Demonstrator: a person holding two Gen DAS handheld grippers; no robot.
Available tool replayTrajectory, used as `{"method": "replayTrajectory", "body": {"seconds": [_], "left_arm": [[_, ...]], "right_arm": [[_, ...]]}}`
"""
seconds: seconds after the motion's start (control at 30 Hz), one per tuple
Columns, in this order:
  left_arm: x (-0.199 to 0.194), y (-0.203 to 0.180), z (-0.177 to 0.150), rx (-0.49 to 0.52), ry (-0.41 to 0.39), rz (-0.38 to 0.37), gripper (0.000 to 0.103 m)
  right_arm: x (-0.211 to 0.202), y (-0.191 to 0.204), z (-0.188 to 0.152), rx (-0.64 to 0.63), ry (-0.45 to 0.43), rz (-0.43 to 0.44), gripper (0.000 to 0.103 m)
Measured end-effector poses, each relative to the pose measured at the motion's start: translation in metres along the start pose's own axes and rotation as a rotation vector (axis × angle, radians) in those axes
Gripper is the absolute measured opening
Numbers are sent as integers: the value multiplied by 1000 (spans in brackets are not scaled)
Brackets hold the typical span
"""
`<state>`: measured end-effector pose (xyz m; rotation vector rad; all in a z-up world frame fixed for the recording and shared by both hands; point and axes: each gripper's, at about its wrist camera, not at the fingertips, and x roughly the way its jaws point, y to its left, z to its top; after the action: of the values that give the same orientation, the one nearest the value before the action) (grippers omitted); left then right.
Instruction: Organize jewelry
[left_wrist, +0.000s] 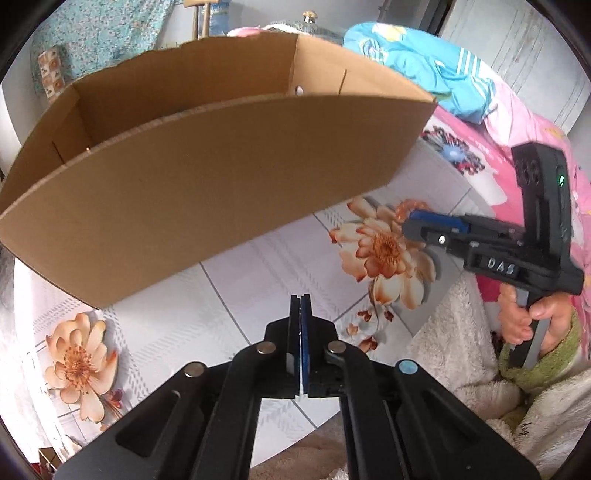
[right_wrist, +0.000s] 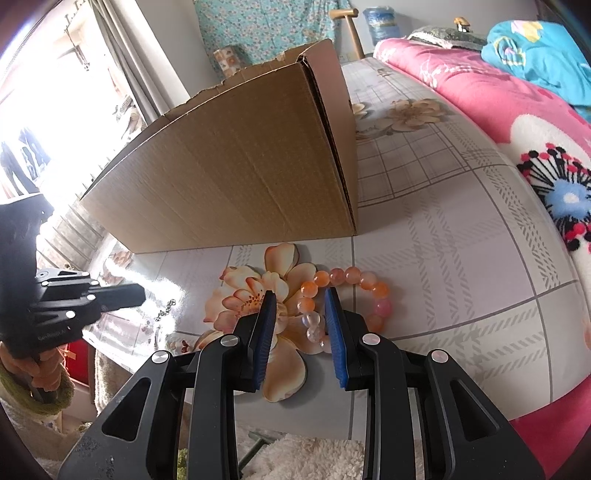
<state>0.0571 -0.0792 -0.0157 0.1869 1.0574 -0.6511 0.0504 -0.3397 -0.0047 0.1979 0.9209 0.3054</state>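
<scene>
The right tool (right_wrist: 297, 299) is spread open around the near arc of an orange bead bracelet (right_wrist: 345, 291) lying on the flowered surface (right_wrist: 461, 266); its pads hide some beads. The left tool (left_wrist: 300, 306) is pressed closed on nothing. The cardboard box (left_wrist: 207, 184) hides its own floor. A small chain (right_wrist: 166, 309) is lost in glare.

bracelet (right_wrist: 343, 295) before box (right_wrist: 236, 177)
</scene>
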Motion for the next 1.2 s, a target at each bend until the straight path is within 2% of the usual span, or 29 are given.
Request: {"method": "replayTrajectory", "body": {"seconds": [0.2, 0.43, 0.53, 0.63, 0.93, 1.2], "left_arm": [[12, -8, -12, 56, 61, 24, 16], [15, -17, -13, 133, 55, 91, 16], [18, -22, -11, 162, 52, 136, 2], [17, -14, -9, 113, 45, 109, 1], [-8, -8, 0, 63, -37, 49, 1], [-24, -7, 4, 35, -80, 45, 1]], "right_arm": [[0, 0, 0, 7, -2, 0, 27], [-1, -1, -1, 12, -7, 7, 27], [-1, -2, -2, 14, -8, 10, 27], [-2, -2, -2, 16, -11, 12, 27], [-1, -1, -2, 18, -12, 12, 27], [-1, -1, -2, 17, -13, 12, 27]]}}
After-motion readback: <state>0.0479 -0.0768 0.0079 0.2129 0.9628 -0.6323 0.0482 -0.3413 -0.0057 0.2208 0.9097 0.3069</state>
